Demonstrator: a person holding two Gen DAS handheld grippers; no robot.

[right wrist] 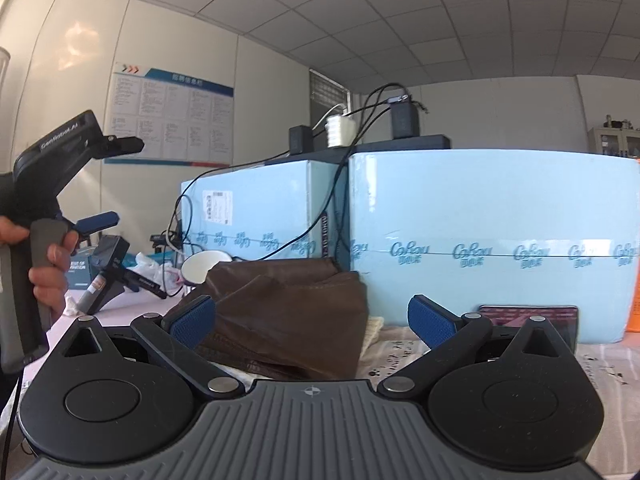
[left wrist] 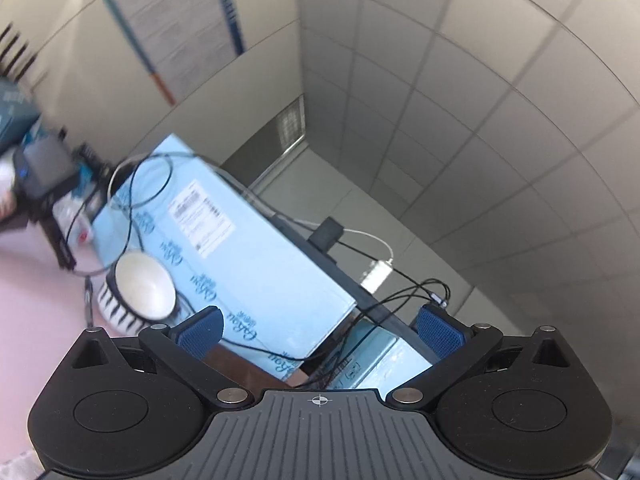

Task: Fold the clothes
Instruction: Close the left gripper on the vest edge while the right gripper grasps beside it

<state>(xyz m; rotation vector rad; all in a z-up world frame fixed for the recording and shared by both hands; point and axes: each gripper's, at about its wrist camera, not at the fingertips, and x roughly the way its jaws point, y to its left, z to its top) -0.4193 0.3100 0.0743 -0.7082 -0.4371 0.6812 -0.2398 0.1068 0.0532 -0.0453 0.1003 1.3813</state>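
right gripper (right wrist: 314, 322), blue pads (right wrist: 192, 322) spread wide and holding nothing, faces a folded brown garment (right wrist: 292, 316) lying on the table (right wrist: 500, 360) against pale blue boxes (right wrist: 492, 240). left gripper (left wrist: 320, 330), likewise released and held aloft, tilts toward a bowl (left wrist: 142, 286).

Left wrist view tilts steeply upward toward wall and ceiling. Right wrist view sits level, low and close over the bench (right wrist: 500, 354). Both share the blue boxes (left wrist: 224, 240) (right wrist: 492, 240) and wall poster (left wrist: 176, 28) (right wrist: 172, 116).
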